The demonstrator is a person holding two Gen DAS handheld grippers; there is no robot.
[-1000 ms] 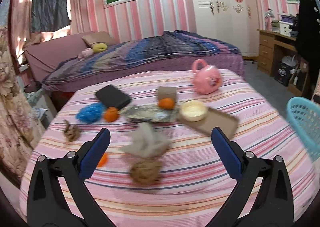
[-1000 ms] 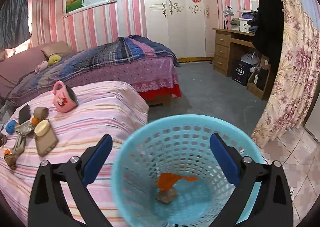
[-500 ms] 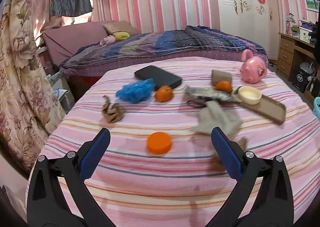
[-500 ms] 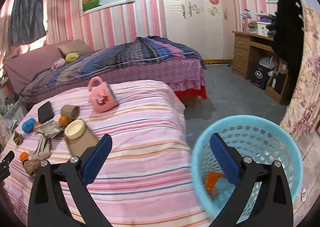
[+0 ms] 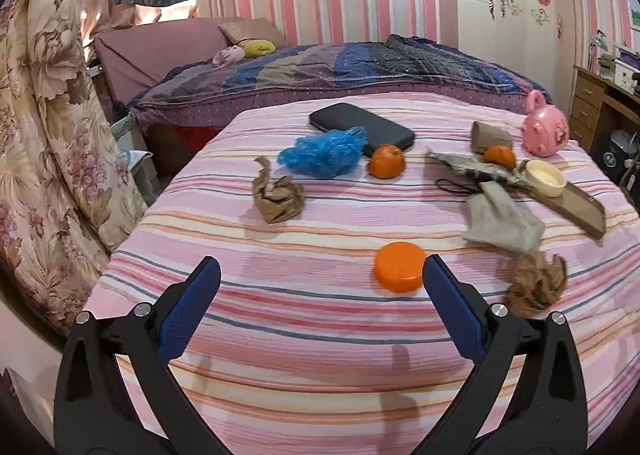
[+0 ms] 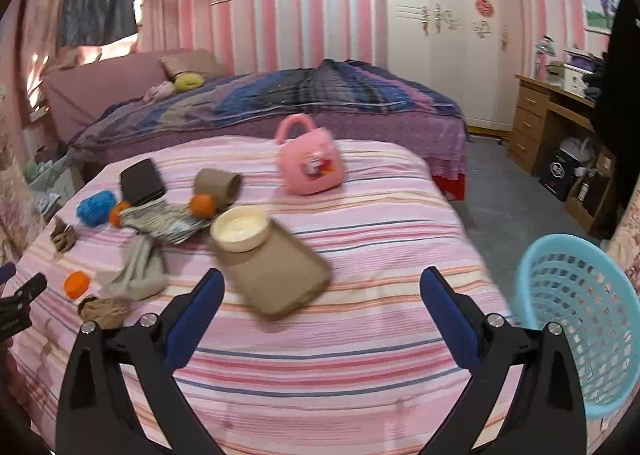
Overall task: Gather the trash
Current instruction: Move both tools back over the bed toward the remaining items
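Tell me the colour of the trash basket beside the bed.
Light blue basket, seen best in the right wrist view.

A pink striped bed [image 5: 320, 319] carries an orange lid [image 5: 399, 271] near, crumpled brown paper [image 5: 277, 195] left, a blue bag [image 5: 323, 153], a black case [image 5: 362, 125] far, and a pink purse [image 5: 544, 131] far right.

The blue basket [image 6: 580, 319] runs off the right edge of the right wrist view, and its inside bottom is hidden behind the claw arm. The left claw [image 6: 16, 295] shows only as a dark sliver at that view's left edge. The tan tray [image 6: 276, 275] and grey cloth [image 6: 136, 267] are smeared by blur. The things on the desk [image 5: 612, 95] are too small to tell.
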